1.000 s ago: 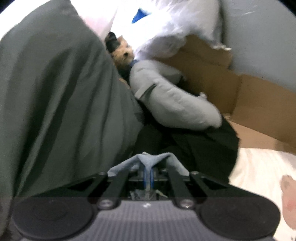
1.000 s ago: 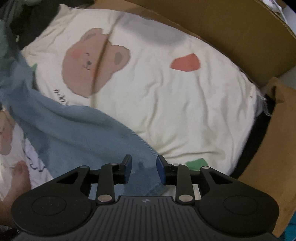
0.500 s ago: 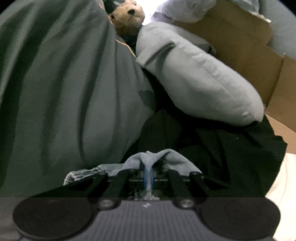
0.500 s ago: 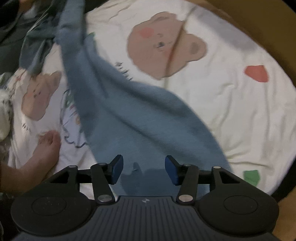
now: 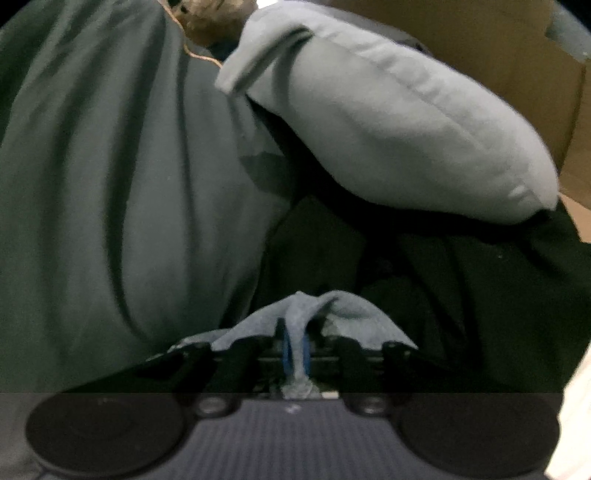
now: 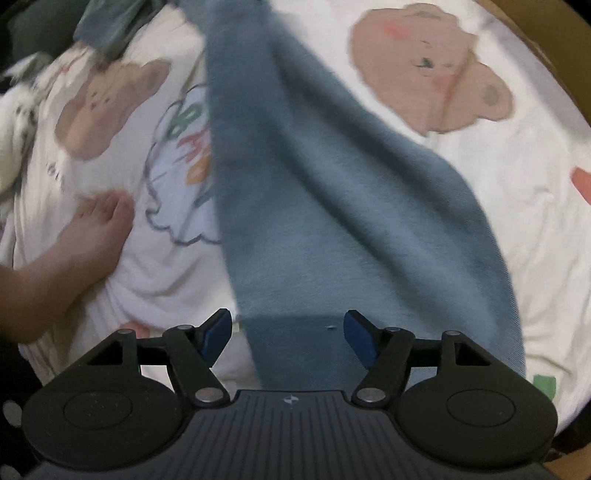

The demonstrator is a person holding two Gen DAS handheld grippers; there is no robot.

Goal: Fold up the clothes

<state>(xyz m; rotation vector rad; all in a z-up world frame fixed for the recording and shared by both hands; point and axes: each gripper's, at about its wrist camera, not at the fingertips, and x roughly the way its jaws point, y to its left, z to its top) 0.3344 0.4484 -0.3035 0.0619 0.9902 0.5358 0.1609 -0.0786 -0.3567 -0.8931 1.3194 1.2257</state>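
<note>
A blue-grey garment (image 6: pixel 332 192) hangs stretched from the top of the right wrist view down to the gripper, over a cream bear-print sheet (image 6: pixel 480 192). My right gripper (image 6: pixel 290 334) is open, its blue pads wide apart on either side of the garment's lower edge. In the left wrist view my left gripper (image 5: pixel 294 349) is shut on a bunched fold of the same blue-grey garment (image 5: pixel 317 317), which puffs out above the pads. It is held close against a dark grey-green cloth (image 5: pixel 110 184).
A person's bare foot (image 6: pixel 85 236) rests on the sheet at the left. A pale grey cushion (image 5: pixel 399 125), black fabric (image 5: pixel 461 295), a plush toy (image 5: pixel 207 14) and a cardboard box wall (image 5: pixel 517 62) crowd the left wrist view. Cardboard (image 6: pixel 554 44) edges the sheet's right side.
The right gripper's jaws have widened and it has swung left along the sheet, bringing the foot into view. The garment now hangs more upright. The left gripper moved closer to the cushion, still gripping.
</note>
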